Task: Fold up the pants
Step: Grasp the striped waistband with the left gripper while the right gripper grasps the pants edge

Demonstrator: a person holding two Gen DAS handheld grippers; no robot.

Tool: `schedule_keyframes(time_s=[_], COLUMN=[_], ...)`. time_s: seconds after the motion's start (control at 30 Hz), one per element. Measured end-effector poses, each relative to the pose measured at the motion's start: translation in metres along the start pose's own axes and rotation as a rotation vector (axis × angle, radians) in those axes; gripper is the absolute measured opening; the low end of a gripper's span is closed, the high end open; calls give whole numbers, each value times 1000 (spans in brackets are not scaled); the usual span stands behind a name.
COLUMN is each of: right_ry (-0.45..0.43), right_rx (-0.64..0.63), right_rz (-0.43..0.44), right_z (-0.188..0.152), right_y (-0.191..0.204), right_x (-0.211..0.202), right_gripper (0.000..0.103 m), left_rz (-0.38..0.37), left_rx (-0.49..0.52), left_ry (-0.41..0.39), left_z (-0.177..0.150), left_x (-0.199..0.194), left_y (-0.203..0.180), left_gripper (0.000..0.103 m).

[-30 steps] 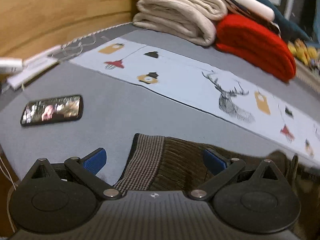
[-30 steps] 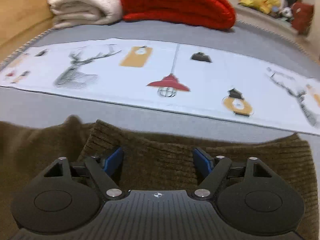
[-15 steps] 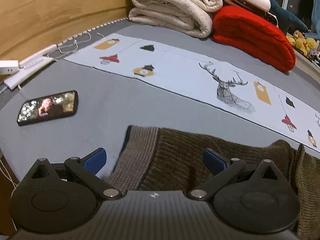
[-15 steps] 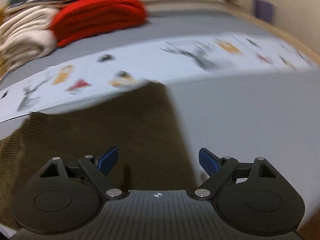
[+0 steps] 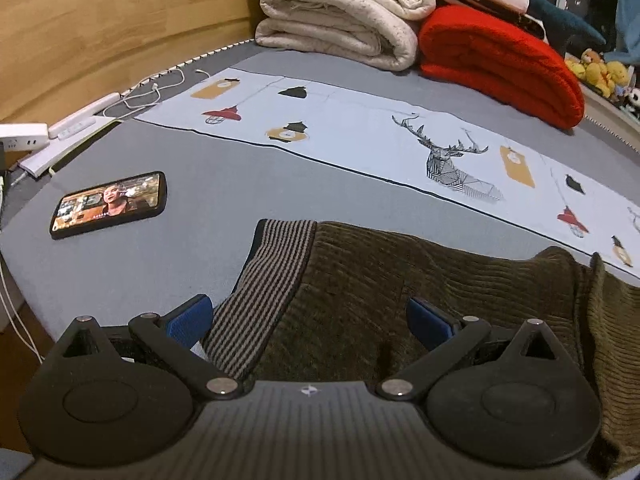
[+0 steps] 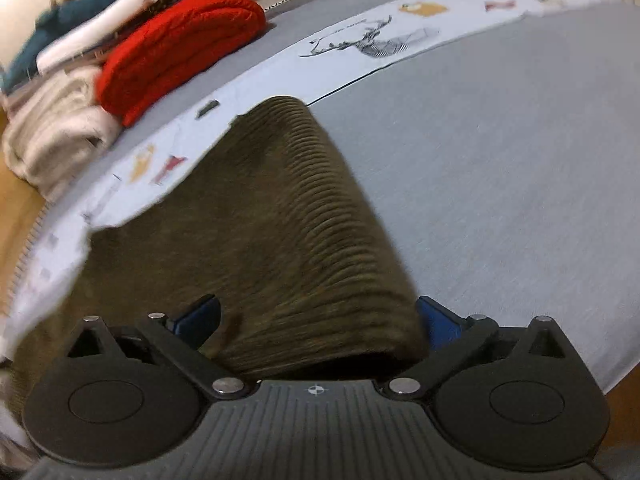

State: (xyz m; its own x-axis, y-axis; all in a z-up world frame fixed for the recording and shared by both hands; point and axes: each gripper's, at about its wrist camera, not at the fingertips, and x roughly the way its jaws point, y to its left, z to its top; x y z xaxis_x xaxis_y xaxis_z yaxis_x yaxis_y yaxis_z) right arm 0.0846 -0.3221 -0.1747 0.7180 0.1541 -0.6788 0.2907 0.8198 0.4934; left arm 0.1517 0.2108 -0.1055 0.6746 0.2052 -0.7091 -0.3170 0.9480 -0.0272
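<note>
Olive-brown corduroy pants [image 5: 420, 280] lie on the grey bed, with a striped ribbed waistband [image 5: 272, 280] at their left end. My left gripper [image 5: 308, 320] is open, its blue pads either side of the waistband corner, just over the cloth. In the right wrist view the pants [image 6: 272, 220] show a rounded folded end running away from the camera. My right gripper [image 6: 316, 320] is open and straddles that folded end, with one blue pad on each side of it.
A phone [image 5: 110, 204] with a lit screen lies to the left on the bed. A printed pale cloth strip [image 5: 400, 140] runs across behind the pants. Folded cream [image 5: 340, 12] and red blankets [image 5: 500, 64] are stacked at the back. Cables and a power strip [image 5: 24, 136] sit at the far left edge.
My right gripper has swung right and turned toward the pants' folded right end. My left gripper has drawn back and risen slightly; the waistband stays between its pads.
</note>
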Motion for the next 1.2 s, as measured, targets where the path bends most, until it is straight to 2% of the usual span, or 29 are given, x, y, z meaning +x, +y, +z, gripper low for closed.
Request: schedule_keyframes(time_s=[0.23,0.43,0.53,0.6,0.67,0.73,0.83,0.93,1.03,1.1,1.17,1.2], right_ry=[-49,-77,-78,-84,-118,-146,-157,-138,-124,-127,-162,-177], right_rx=[255,200,238,271,290,288,242,196,210,227,262,278], right_rz=[89,43,36,31,-2,-11,-26,5,61,47,3,-8], right_z=[9,-1,-2,-5,-7,-9,-7,-6,-5,-5,-7,-7], right_y=[-23,-13,-13,-17,-20,-19,-12,-5,-8,-13,-18,-19], right_x=[1,-2,-5,-9,-9,-7,1,4,2,0,-4,-5], right_gripper=[102,100,100,97,91,91,97,98,98,93,83,83], left_rz=[-12,-33,-50,-56,-70,-80,-100,-95,-88,-82,-77,-75], left_rx=[-33,-79,-103,-123,-145,-170,-207,-199,-192,-183,-176,-173], left_ry=[25,47,64,78,101,132,166,159,160,159,156,156], left_z=[1,3,3,2,1,0,-2,-1,-2,-2,-2,-2], left_x=[-1,2,4,6,11,16,22,22,23,22,22,22], left_y=[9,16,21,25,29,32,35,35,32,31,28,28], left_gripper=[103,103,103,103,103,103,103,103,103,103,103,103])
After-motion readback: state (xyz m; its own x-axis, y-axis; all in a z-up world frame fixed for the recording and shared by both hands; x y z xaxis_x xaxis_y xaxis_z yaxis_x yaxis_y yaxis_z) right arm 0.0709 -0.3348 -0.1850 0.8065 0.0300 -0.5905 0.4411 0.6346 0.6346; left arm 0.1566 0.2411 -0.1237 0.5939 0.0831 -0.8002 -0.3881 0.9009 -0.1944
